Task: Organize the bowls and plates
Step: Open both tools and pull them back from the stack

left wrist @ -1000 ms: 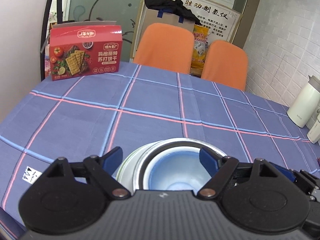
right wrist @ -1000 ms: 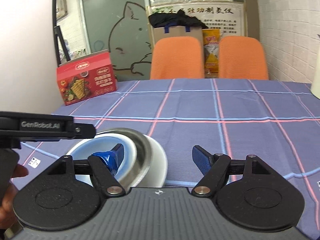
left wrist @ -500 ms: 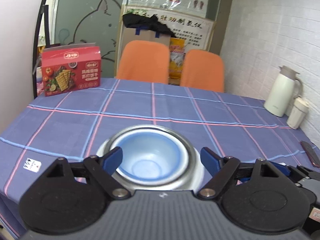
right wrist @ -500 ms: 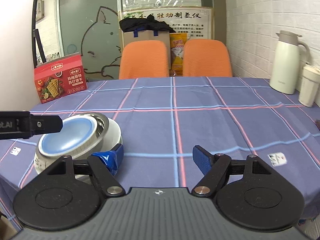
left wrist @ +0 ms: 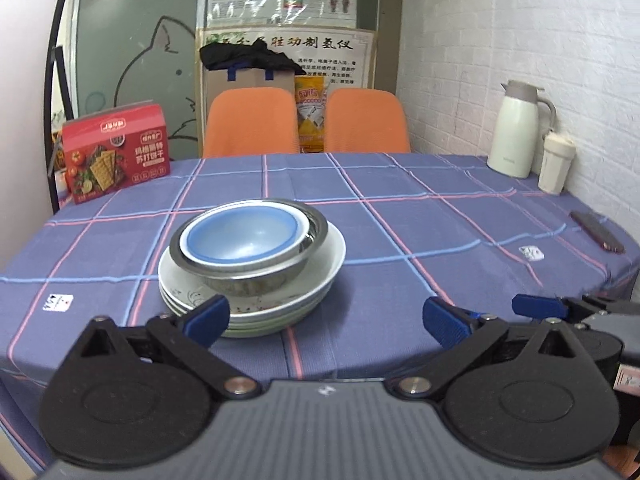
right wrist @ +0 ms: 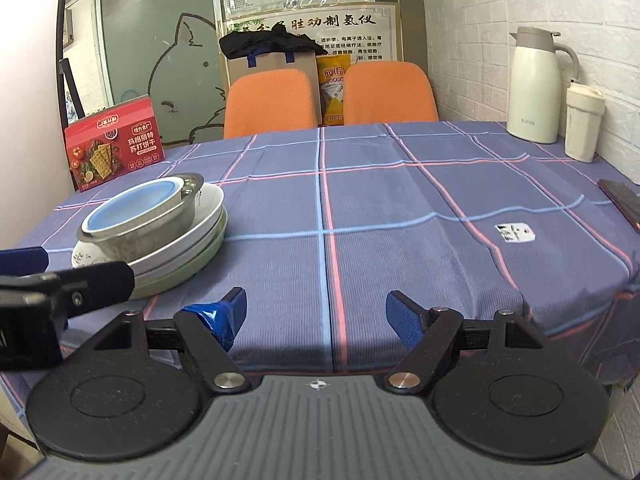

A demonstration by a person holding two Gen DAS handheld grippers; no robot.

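A blue bowl point(left wrist: 244, 236) sits nested in a steel bowl point(left wrist: 256, 276), which rests on a stack of white plates point(left wrist: 320, 280) near the table's front left. The right wrist view shows the same blue bowl point(right wrist: 128, 208), steel bowl point(right wrist: 136, 236) and plates point(right wrist: 192, 236) at its left. My left gripper point(left wrist: 326, 318) hangs open just off the table's front edge, in front of the stack, holding nothing. To the right of the stack, my right gripper point(right wrist: 316, 316) is open and empty at the front edge.
A red cracker box point(left wrist: 116, 152) stands at the back left. A white thermos point(left wrist: 516, 132) and a cream cup point(left wrist: 556, 164) stand at the right by the brick wall. A dark phone point(left wrist: 598, 232) lies near the right edge. Two orange chairs point(left wrist: 252, 124) stand behind the table point(left wrist: 400, 208).
Both grippers have pulled back and up from the stacked bowls toward the table's front edge. The stack stays in place on the table.
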